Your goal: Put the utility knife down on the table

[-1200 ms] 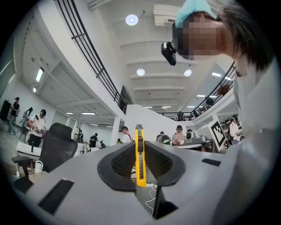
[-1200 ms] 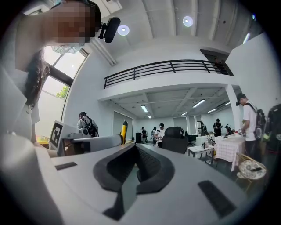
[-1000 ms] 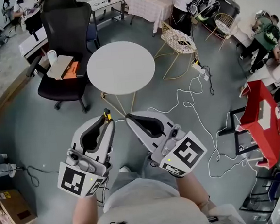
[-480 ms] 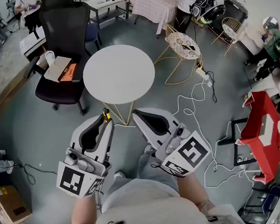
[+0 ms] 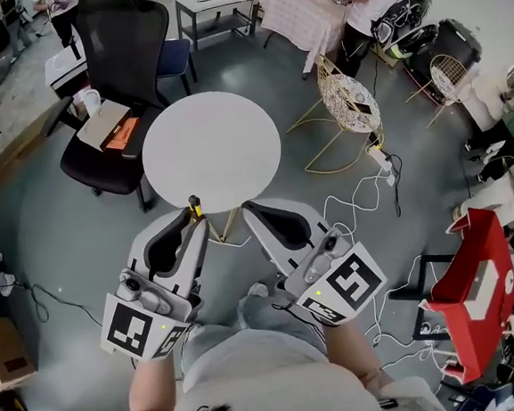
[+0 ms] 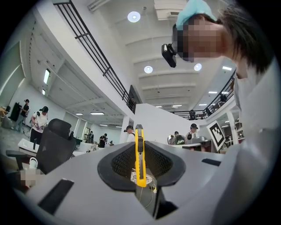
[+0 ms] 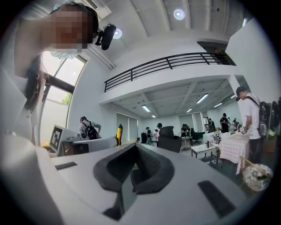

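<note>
- Black office chair [image 5: 123, 51] is off to the left, behind the table.
- Left gripper [image 5: 196, 222] is clamped tight on the yellow utility knife [image 6: 139, 154], which pokes out past the jaw tips.
- Round white table [image 5: 210, 150] sits just ahead. In the head view the knife lines up with its near rim, held, not lying on it.
- Right gripper [image 5: 250, 211] is just beside the left one, jaws pressed together with nothing in them.
- Red stand [image 5: 466, 289] is far right.

Head view is running bright, even; soft shadows falling on the floor [image 5: 53, 227]. Gripper views are fisheye-bending, corners going black; ceiling lights [image 6: 134, 16] flaring, window [image 7: 70, 68] blowing out, utility knife [image 6: 140, 154] rendering sharp.
</note>
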Motion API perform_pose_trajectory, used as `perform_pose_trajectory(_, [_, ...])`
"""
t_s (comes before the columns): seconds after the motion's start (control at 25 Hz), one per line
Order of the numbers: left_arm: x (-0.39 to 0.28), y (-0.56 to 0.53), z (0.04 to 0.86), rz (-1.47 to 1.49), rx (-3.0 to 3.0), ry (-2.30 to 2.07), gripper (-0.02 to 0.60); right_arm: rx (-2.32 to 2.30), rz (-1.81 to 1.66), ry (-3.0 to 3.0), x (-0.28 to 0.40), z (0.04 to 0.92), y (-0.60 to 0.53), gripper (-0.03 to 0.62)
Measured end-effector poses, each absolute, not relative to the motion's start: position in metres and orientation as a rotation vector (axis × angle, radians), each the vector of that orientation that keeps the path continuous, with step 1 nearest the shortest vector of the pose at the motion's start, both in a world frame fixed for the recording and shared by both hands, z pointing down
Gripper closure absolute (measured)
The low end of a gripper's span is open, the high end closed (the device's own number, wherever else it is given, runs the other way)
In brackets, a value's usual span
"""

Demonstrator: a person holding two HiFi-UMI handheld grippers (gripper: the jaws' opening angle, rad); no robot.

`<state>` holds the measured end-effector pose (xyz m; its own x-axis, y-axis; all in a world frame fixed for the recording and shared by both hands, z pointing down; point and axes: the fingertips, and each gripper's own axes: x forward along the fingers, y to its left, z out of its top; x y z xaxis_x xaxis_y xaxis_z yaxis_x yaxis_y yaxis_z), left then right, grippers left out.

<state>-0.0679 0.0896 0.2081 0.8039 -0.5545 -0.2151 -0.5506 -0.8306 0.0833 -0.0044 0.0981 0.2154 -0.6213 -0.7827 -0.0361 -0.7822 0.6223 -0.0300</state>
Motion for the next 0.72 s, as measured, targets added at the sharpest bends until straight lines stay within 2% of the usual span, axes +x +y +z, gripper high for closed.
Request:
perform_pose_trajectory(0.24, [-0.029, 0.079, 0.209, -0.384, 2.944, -1.019, 0.514, -1.250, -0.013, 2.833, 0.037, 0.219, 0.084, 0.586])
perform_pose_trajectory(0.72, [-0.009, 0.048, 0.224, -0.328, 2.895, -1.075, 0.514, -1.212, -0.104, 2.840, 0.062, 0.239, 0.054, 0.586])
